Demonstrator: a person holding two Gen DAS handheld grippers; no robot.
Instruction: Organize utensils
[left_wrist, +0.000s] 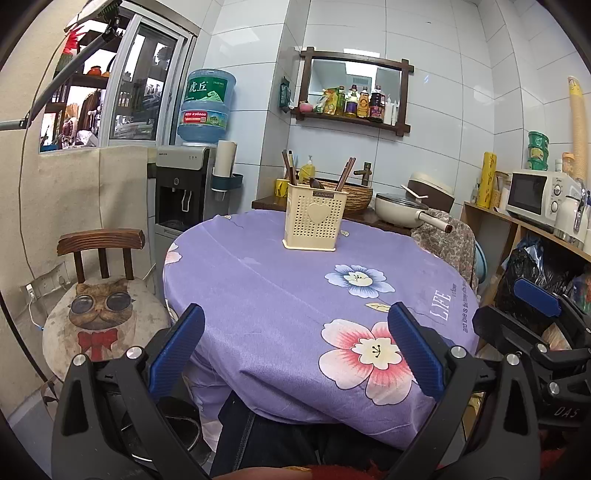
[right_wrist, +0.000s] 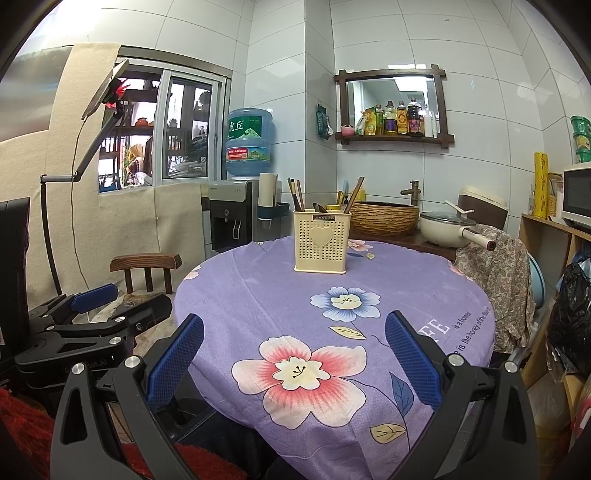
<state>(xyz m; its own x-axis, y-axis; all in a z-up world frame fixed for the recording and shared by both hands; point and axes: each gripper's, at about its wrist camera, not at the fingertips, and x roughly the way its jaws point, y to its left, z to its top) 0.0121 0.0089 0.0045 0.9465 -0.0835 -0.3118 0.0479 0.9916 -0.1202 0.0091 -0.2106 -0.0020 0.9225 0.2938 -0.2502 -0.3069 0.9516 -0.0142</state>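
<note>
Both grippers hover low, left gripper (left_wrist: 295, 343) and right gripper (right_wrist: 293, 345), fingers wide apart, empty. Cream utensil holder (left_wrist: 314, 220) stands upright mid-table (left_wrist: 258, 295), chopsticks (left_wrist: 346, 172) inside

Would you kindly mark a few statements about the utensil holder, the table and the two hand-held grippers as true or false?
1. The cream utensil holder stands upright on the purple floral tablecloth. True.
2. The left hand-held gripper is shut on a chopstick. False: its fingers are spread apart and hold nothing.
3. Dark utensils stick up out of the holder. True.
4. The right hand-held gripper touches the holder. False: it hangs open near the table's front edge, well apart from the holder.
5. Loose utensils lie scattered on the tablecloth. False: only the holder stands on it.
</note>
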